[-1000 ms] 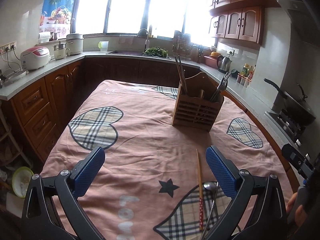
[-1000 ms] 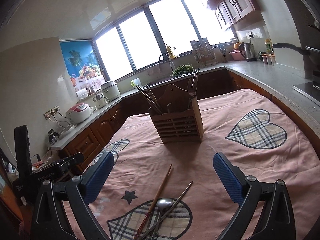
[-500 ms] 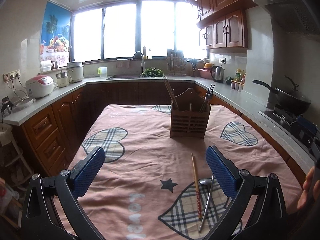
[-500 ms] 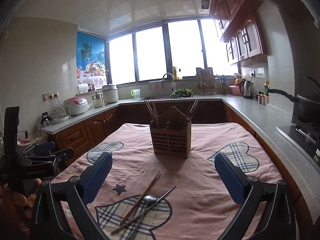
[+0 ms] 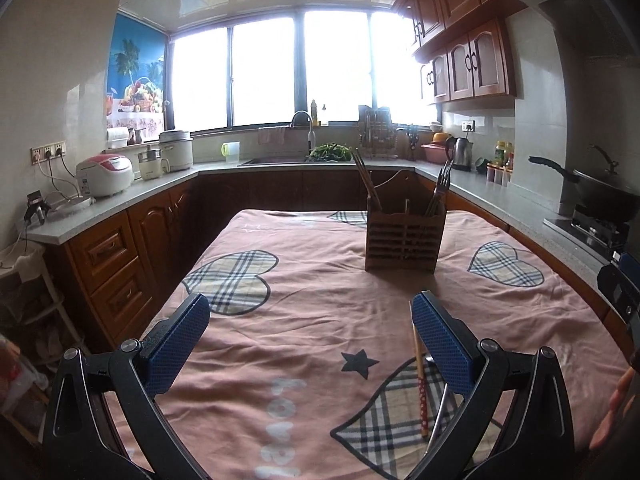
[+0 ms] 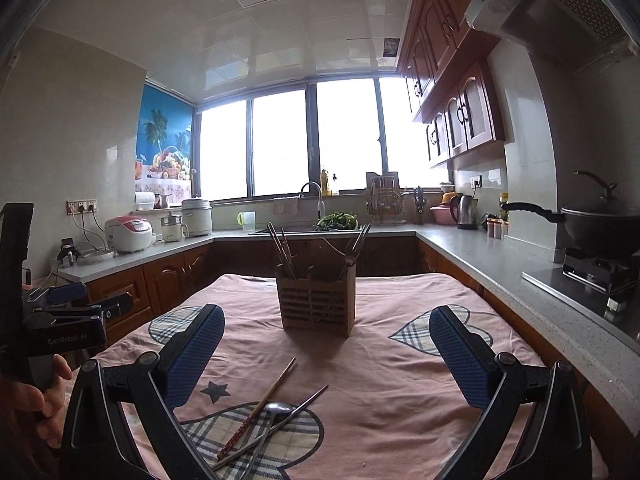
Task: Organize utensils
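On the pink heart-patterned bench [image 6: 400, 392], loose utensils lie near the front edge, apart from the slatted wooden utensil holder [image 6: 316, 304].
Left claw [image 5: 310, 340] and right claw [image 6: 326, 354] both gape wide, empty. Best practice: lower one claw astride the red-tipped wooden chopstick [image 6: 260, 408] crossing the steel spoon [image 6: 276, 410] and metal chopstick [image 6: 280, 424]; pinch mid-length, lift level.

Both wrist views look forward along their open blue fingers, low over the near end of the table [image 5: 320, 320] and level toward the window. The left view sits left of the holder [image 5: 404, 240], the right view almost square to it [image 6: 316, 304]. Both share holder, chopstick [image 6: 260, 408], spoon [image 6: 276, 410] and counters.
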`<action>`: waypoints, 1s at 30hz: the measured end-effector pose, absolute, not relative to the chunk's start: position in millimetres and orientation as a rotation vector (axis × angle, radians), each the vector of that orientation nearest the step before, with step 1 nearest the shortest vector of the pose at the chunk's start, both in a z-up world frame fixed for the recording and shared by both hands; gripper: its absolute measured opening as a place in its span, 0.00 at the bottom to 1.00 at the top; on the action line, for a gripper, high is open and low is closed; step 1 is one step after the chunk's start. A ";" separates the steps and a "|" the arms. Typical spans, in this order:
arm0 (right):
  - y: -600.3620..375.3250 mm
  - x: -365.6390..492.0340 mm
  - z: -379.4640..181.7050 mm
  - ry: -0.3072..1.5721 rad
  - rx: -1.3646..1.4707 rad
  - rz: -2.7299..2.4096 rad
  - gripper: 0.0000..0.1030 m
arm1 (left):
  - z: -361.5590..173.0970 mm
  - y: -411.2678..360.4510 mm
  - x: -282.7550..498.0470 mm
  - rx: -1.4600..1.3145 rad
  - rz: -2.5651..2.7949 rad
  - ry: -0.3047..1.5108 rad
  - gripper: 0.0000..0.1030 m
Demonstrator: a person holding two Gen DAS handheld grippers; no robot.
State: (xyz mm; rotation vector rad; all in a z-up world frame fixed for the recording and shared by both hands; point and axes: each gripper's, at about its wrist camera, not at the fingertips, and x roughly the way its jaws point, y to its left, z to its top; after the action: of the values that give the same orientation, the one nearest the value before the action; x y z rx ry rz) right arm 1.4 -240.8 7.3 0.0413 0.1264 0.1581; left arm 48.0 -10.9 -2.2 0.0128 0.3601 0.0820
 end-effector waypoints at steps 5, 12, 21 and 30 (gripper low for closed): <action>-240.7 0.8 -1.3 0.143 0.058 0.161 1.00 | -9.4 -10.3 44.0 0.034 0.124 0.370 1.00; -237.6 -8.4 0.3 0.122 0.049 0.164 1.00 | -0.8 -9.2 32.3 0.026 0.117 0.340 1.00; -232.9 -13.4 4.3 0.105 0.047 0.165 1.00 | 7.1 -9.4 21.6 0.017 0.105 0.315 1.00; -228.7 -14.4 4.4 0.104 0.038 0.174 1.00 | 6.8 -4.8 20.7 0.002 0.105 0.315 1.00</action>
State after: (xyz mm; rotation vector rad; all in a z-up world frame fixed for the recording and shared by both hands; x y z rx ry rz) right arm -14.4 -228.7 4.4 0.0381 0.1041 0.1738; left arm 20.7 -4.8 6.8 0.0020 0.3146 0.1055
